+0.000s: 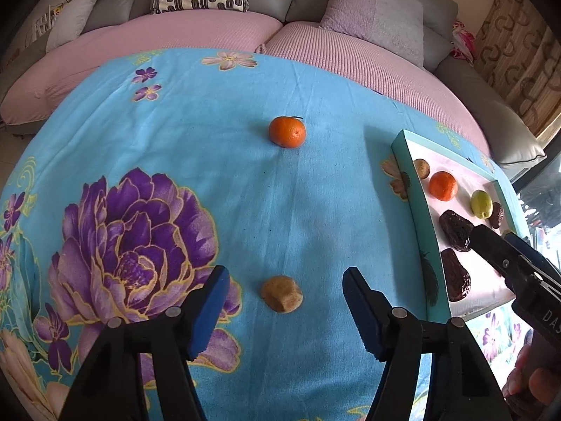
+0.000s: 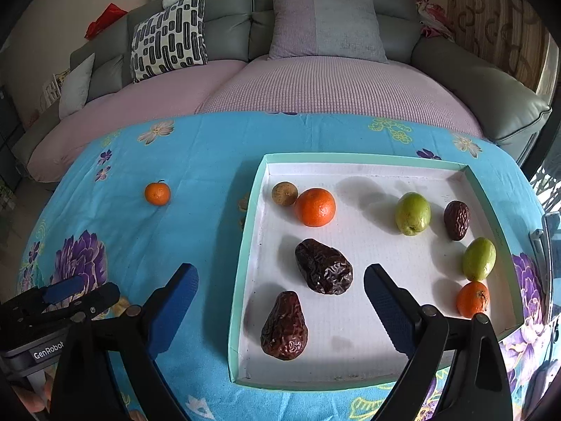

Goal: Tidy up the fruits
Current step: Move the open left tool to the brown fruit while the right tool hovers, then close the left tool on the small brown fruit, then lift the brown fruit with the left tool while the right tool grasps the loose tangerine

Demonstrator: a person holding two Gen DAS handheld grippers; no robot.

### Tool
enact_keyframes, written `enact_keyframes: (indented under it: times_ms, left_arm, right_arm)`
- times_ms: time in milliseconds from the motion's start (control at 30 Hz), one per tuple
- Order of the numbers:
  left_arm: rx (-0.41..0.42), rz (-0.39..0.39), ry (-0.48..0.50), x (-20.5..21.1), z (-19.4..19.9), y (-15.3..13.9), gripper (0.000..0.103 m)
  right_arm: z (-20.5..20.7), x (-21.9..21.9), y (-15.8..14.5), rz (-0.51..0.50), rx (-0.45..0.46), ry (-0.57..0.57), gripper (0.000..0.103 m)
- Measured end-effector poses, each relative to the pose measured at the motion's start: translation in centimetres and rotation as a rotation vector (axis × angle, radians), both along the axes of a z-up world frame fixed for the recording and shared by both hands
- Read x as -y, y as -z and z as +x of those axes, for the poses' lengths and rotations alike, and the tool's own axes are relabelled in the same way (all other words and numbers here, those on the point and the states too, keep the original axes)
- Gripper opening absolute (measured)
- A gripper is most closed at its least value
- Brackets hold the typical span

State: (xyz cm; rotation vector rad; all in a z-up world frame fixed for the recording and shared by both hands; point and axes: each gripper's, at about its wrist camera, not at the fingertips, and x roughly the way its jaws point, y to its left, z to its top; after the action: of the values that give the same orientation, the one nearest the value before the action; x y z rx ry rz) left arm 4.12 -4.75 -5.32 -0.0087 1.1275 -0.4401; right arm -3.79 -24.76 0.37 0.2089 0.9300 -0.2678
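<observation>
My left gripper [image 1: 285,282] is open and empty, its fingers either side of a small brown fruit [image 1: 281,293] on the blue floral cloth. A small orange [image 1: 287,132] lies farther off on the cloth; it also shows in the right wrist view [image 2: 157,193]. My right gripper [image 2: 280,282] is open and empty above the near part of a teal-rimmed white tray [image 2: 245,245]. The tray holds two wrinkled dark dates [image 2: 323,271] [image 2: 284,326], a big orange [image 2: 315,207], a brown fruit [image 2: 284,193], two green fruits [image 2: 412,213], a third date [image 2: 456,220] and a small orange [image 2: 472,299].
The table is covered by a blue cloth [image 1: 175,140] with purple flowers. A grey sofa [image 2: 315,7] with pink seat covers and cushions stands right behind the table. The left gripper [image 2: 63,298] shows at the lower left of the right wrist view.
</observation>
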Motion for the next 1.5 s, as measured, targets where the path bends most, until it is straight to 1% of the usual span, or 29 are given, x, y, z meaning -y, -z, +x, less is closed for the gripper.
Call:
enact_keyframes:
  times_ms: [100,133,167,300,367,400,700,867,967,1200,1433,1500]
  left_arm:
    - [-0.033,0.012,0.01,0.5,0.2,1.0,0.056]
    - [-0.036,0.015,0.009,0.6,0.2,1.2,0.05]
    - [-0.037,0.018,0.01,0.6,0.2,1.3,0.047]
    - [-0.037,0.045,0.01,1.1,0.2,1.7,0.037]
    - [-0.032,0.05,0.003,1.0,0.2,1.7,0.03]
    - [-0.03,0.049,0.001,1.0,0.2,1.6,0.029]
    - [-0.016,0.061,0.008,1.2,0.7,1.7,0.029]
    - [0.041,0.043,-0.02,0.9,1.0,0.2,0.028]
    - [0.076,0.039,-0.045,0.9,1.7,-0.8,0.029]
    - [0.154,0.066,-0.095,1.2,4.2,-2.7,0.029]
    - [0.166,0.087,-0.124,1.9,6.6,-2.9,0.029]
    - [0.165,0.079,-0.135,2.0,7.3,-2.9,0.029]
  right_arm:
    - [-0.1,0.0,0.0,0.0,-0.003,-0.003,0.096]
    - [-0.1,0.0,0.0,0.0,-0.003,-0.003,0.096]
    - [-0.1,0.0,0.0,0.001,-0.002,-0.005,0.096]
    - [0.0,-0.2,0.0,0.005,-0.001,-0.016,0.096]
    - [0.1,-0.1,0.1,0.01,0.0,-0.018,0.096]
    - [0.1,0.0,0.1,0.013,0.001,-0.017,0.096]
    - [-0.2,0.8,0.2,0.046,0.009,-0.009,0.096]
    - [-0.3,1.5,0.4,0.065,0.015,0.006,0.096]
    - [-0.3,2.0,0.6,0.079,0.015,0.019,0.096]
    - [0.4,2.4,1.5,0.099,0.016,0.026,0.096]
    - [1.5,2.3,1.3,0.085,0.026,0.017,0.096]
    - [1.8,2.1,1.1,0.077,0.031,0.01,0.096]
